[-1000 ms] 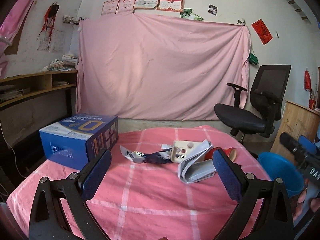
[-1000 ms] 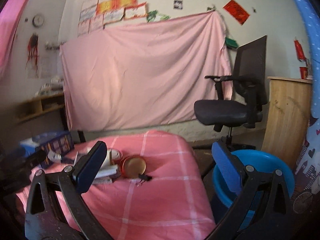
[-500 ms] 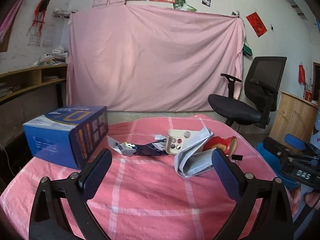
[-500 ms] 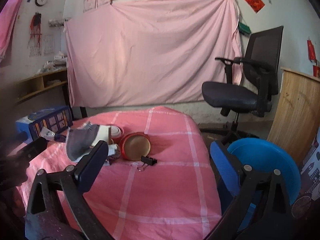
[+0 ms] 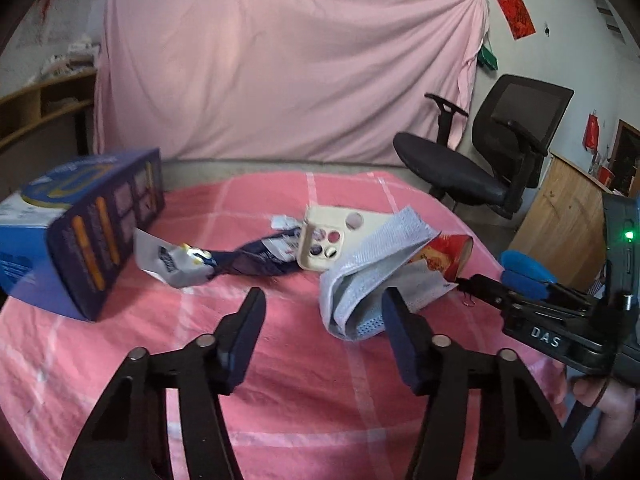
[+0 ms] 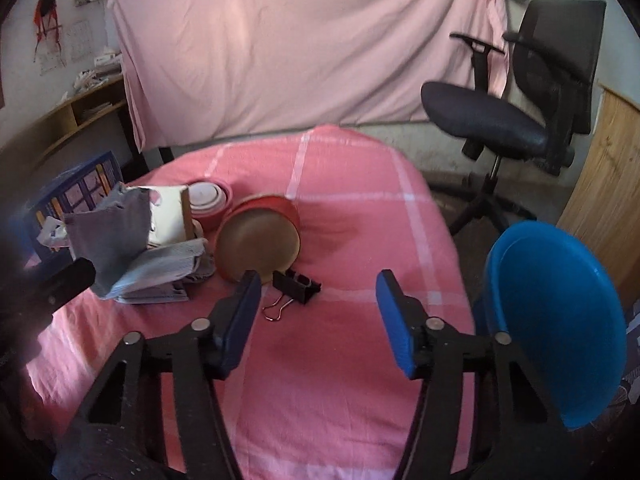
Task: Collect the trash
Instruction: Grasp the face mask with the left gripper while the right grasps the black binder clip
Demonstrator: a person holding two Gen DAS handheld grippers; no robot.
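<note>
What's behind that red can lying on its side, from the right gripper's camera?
Behind the red can, a pink and white round container sits on the checked cloth. The can covers its lower right side, so whether the two touch is hidden.

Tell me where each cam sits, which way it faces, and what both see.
Left wrist: on the left gripper, angled down across the pink-clothed table at the grey cloth and blue box; own two fingers in view, jaws just closing, nothing between; the right gripper and a hand at right.
Right wrist: on the right gripper, angled down at the binder clip, red tin and blue basin; own fingers, jaws just closing, empty.
Shared: table, cloth, tin, box, office chair.
</note>
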